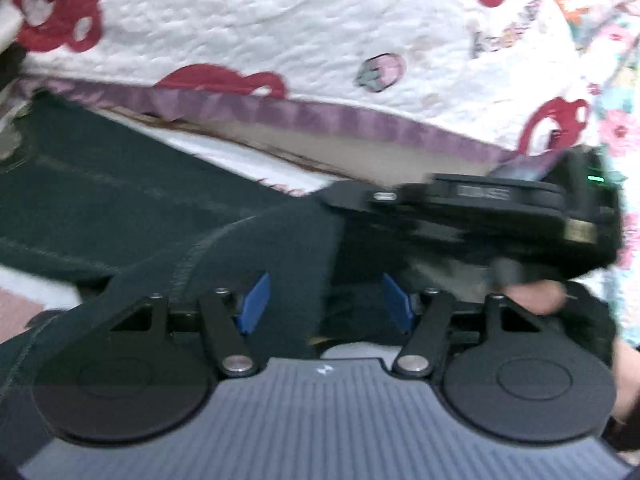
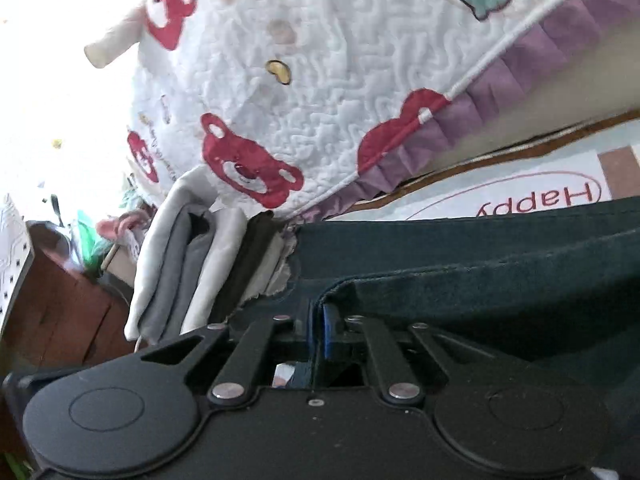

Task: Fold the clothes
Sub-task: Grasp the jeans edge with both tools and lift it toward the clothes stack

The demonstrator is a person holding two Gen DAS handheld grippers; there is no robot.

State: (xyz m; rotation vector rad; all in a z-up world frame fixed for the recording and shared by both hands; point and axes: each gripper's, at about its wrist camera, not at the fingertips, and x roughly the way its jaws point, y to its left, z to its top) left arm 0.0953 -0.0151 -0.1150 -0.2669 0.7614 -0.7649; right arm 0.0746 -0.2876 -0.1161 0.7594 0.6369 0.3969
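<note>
A dark green garment lies spread on a white printed mat, in front of a quilt. In the left wrist view a strip of the dark green garment runs up between the blue pads of my left gripper. The jaws stand wide apart and open, and the cloth hangs loosely between them. My right gripper comes in from the right and pinches the same strip, lifting it. In the right wrist view the right gripper is shut on the hemmed edge of the dark green garment, which stretches away to the right.
A white quilt with red bear prints and a purple frill rises just behind the garment. A stack of folded grey and white clothes leans against it on the left, beside brown wooden furniture. A gloved hand holds the right gripper.
</note>
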